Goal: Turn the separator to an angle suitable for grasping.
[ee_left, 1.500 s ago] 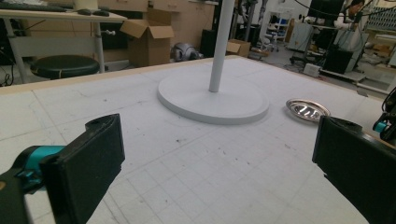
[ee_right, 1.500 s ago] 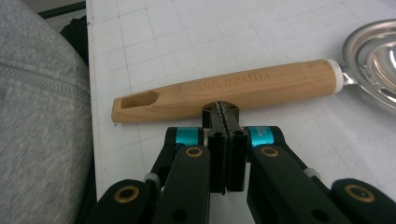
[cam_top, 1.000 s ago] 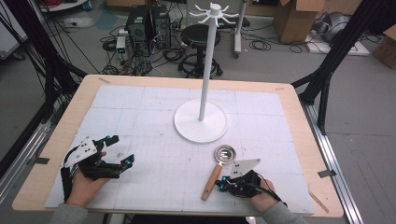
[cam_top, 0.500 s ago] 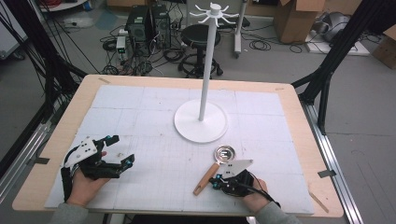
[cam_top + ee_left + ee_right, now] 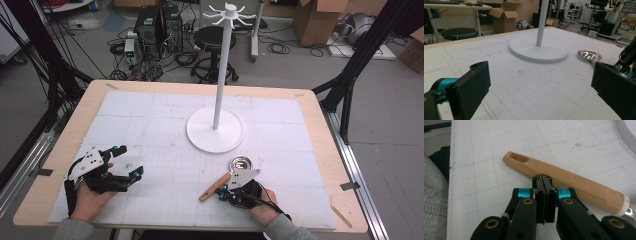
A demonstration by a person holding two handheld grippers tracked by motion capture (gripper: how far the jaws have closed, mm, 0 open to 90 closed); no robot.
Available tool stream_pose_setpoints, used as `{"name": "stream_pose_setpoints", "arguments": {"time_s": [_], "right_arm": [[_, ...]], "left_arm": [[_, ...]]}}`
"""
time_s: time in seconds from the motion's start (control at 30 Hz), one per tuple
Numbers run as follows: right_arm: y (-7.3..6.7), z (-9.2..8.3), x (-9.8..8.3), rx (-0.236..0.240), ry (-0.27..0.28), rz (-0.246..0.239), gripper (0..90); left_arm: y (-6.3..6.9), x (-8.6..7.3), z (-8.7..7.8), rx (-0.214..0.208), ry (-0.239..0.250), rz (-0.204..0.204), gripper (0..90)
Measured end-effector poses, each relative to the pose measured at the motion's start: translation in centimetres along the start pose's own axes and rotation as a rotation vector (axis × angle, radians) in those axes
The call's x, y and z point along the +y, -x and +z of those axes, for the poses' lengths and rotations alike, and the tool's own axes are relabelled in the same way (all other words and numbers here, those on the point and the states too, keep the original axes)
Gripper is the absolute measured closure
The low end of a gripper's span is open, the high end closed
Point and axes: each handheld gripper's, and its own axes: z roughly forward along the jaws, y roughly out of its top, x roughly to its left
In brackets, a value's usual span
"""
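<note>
The ladle [image 5: 226, 176] lay flat on the desk [image 5: 300, 150] just beside the stand's base [image 5: 215, 131]. The right tool [image 5: 544, 180], jaws together, nudged its wooden handle [image 5: 564, 181]; the left tool [image 5: 131, 165] waited apart. Next it would need opening to grasp the handle.

- Ahead of me a tall white metal stand [image 5: 215, 131], a slim pole on a round flat base with small hooks radiating at its top, rises upright near the middle of the worktop, toward its far edge.
- A white gridded mat [image 5: 165, 125] covers most of the pale wooden table [image 5: 95, 102], leaving a bare wood border along every edge.
- Beyond the far edge I see a black round stool [image 5: 214, 37] and brown cardboard boxes [image 5: 320, 20] on the grey floor.
</note>
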Motion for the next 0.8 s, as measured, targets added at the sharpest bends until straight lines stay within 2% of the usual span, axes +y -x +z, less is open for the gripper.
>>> {"name": "stream_pose_setpoints", "arguments": {"time_s": [0.43, 0.63, 0.8], "right_arm": [[0.2, 1.1, 0.9, 0.007, 0.005, -0.002, 90.0], [0.2, 1.7, 1.4, -0.004, 0.011, -0.012, 90.0], [0.3, 2.4, 1.9, -0.013, 0.016, 0.001, 90.0]], "left_arm": [[0.0, 0.0, 0.1, -0.003, -0.001, -0.004, 2.8], [0.0, 0.0, 0.0, -0.003, -0.002, 0.000, 2.8], [0.0, 0.0, 0.0, -0.004, -0.004, -0.001, 2.8]]}}
